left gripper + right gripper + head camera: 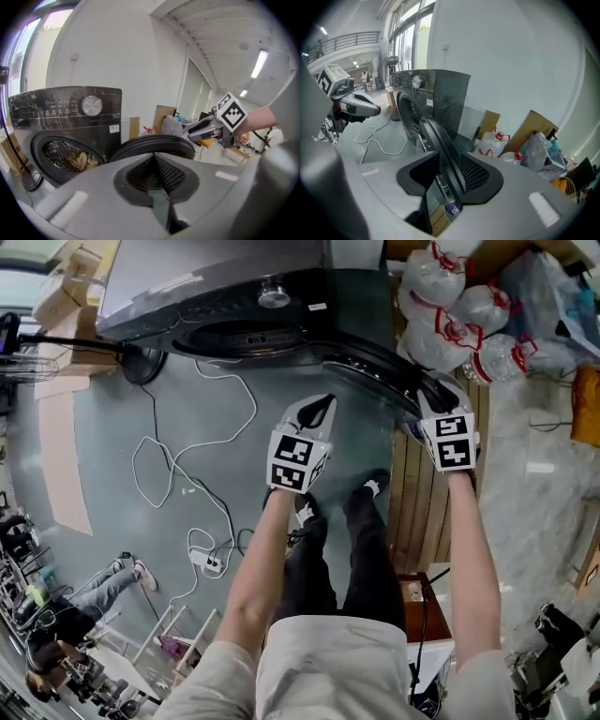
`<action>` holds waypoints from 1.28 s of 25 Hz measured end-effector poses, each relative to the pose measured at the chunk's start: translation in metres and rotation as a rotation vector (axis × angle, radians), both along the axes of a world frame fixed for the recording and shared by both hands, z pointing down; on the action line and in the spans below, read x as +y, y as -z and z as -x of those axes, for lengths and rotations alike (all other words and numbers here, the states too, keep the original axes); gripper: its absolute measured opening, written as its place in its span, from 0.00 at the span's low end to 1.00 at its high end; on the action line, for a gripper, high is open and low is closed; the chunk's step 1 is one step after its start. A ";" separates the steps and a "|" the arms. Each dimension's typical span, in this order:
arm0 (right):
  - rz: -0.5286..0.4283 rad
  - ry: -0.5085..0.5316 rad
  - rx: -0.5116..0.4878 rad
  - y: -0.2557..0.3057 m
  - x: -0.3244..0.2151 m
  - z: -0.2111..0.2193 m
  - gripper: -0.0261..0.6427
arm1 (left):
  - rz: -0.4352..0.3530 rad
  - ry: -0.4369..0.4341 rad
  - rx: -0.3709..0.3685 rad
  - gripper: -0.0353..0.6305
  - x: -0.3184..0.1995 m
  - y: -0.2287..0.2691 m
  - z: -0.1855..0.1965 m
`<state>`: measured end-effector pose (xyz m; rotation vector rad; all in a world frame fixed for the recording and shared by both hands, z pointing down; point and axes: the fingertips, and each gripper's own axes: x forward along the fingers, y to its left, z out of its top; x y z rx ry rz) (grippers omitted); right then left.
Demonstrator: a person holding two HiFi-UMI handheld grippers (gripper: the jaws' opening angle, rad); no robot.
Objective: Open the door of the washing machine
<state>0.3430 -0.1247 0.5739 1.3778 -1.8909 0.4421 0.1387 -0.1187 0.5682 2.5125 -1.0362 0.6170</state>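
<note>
The dark washing machine (216, 287) stands at the top of the head view, its round door (375, 371) swung out to the right. My right gripper (419, 413) is shut on the door's rim (440, 150), which runs between its jaws (445, 187). My left gripper (322, 407) hangs free in front of the machine, shut and holding nothing (159, 192). The left gripper view shows the open drum (70, 157) with laundry inside, the door (154, 143) edge-on, and the right gripper (208, 126) at its far side. The left gripper (356, 105) also appears in the right gripper view.
White cables (187, 456) and a power strip (211, 563) lie on the floor at left. Tied plastic bags (450, 306) and cardboard pile up at right beside wooden boards (422, 512). Boxes (75, 287) stand at top left. The person's feet (370, 488) stand below the door.
</note>
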 end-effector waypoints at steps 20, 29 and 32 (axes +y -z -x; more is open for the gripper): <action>-0.117 0.006 -0.289 0.145 0.084 0.248 0.23 | -0.035 0.227 0.066 0.14 0.088 0.129 0.204; -0.145 0.011 -0.348 0.168 0.123 0.299 0.23 | -0.030 0.317 0.128 0.14 0.118 0.161 0.263; -0.145 -0.012 -0.377 0.170 0.140 0.306 0.23 | -0.021 0.330 0.139 0.14 0.126 0.168 0.270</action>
